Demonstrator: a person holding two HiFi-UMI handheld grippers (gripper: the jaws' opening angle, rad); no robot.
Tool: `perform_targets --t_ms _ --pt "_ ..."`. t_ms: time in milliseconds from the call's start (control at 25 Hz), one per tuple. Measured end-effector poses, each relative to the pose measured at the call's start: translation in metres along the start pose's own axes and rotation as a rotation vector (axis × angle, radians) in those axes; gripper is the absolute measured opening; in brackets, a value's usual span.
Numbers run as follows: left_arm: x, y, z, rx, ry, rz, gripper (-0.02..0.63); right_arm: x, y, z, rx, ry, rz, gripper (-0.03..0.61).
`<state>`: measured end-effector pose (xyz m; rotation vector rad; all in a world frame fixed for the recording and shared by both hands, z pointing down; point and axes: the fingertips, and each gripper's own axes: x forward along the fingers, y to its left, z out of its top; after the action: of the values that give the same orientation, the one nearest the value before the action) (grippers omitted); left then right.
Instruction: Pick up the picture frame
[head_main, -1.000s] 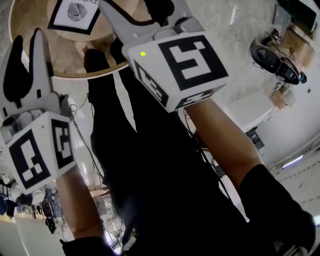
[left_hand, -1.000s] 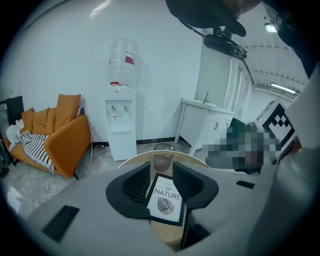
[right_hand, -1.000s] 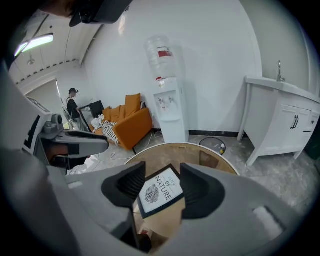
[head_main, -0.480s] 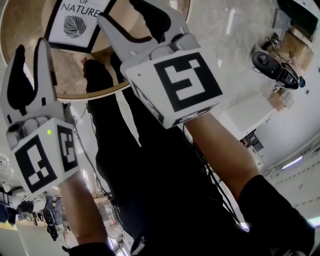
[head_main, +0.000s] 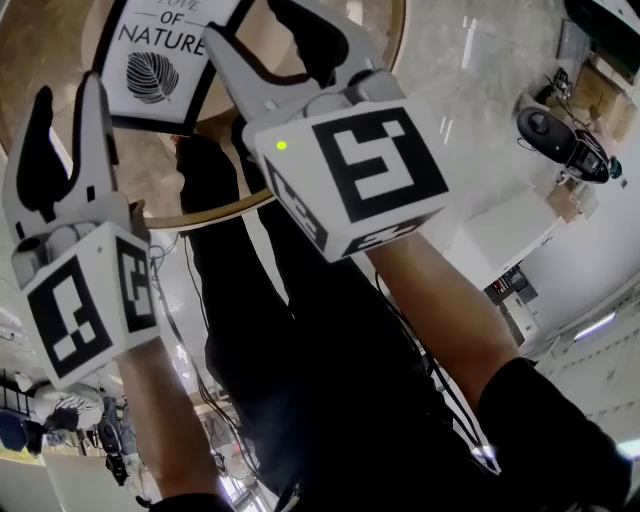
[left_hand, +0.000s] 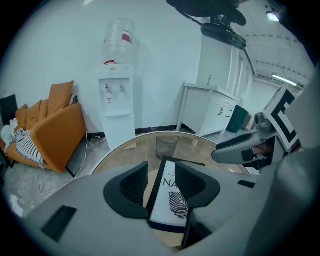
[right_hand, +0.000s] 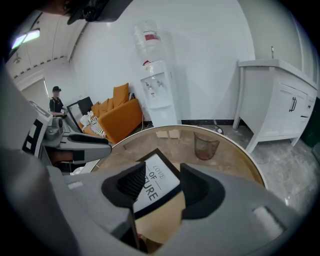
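Note:
The picture frame (head_main: 160, 62) is black-edged, with a white print of a leaf and lettering, and lies flat on a round glass table (head_main: 385, 60). My left gripper (head_main: 68, 125) hovers above the table's near left part. Its jaws have just been opening and stand wide with nothing between them. In the left gripper view the picture frame (left_hand: 169, 200) shows through the gap of the left gripper (left_hand: 160, 182). My right gripper (head_main: 255, 40) is open over the frame's right side, and the picture frame (right_hand: 152, 182) lies beyond the empty right gripper (right_hand: 161, 186).
A water dispenser (left_hand: 117, 95) stands against the far wall, an orange sofa (left_hand: 55, 130) to its left and a white cabinet (left_hand: 210, 110) to its right. A wire basket (left_hand: 166, 146) shows beyond the table. A person (right_hand: 56, 102) sits in the background.
Both grippers have come down toward the table. More of the picture frame now shows in the head view. The left jaws stand a little wider.

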<state>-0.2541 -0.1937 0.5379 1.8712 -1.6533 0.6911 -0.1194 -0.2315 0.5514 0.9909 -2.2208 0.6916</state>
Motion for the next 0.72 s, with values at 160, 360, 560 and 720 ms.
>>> perform_targets --t_ms 160,360,560,720 --pt "0.015 -0.001 -0.011 0.023 0.034 -0.027 0.183 0.009 -0.001 -0.018 0.047 0.019 -0.015 0.213" --pt "0.030 0.000 -0.027 0.013 0.069 -0.060 0.183 0.021 -0.002 -0.035 0.120 0.031 -0.027 0.213" --pt "0.040 0.004 -0.042 0.028 0.088 -0.075 0.184 0.030 0.000 -0.051 0.159 0.054 -0.051 0.215" --pt "0.051 0.006 -0.048 0.077 0.119 -0.102 0.184 0.034 -0.003 -0.062 0.243 0.068 -0.084 0.215"
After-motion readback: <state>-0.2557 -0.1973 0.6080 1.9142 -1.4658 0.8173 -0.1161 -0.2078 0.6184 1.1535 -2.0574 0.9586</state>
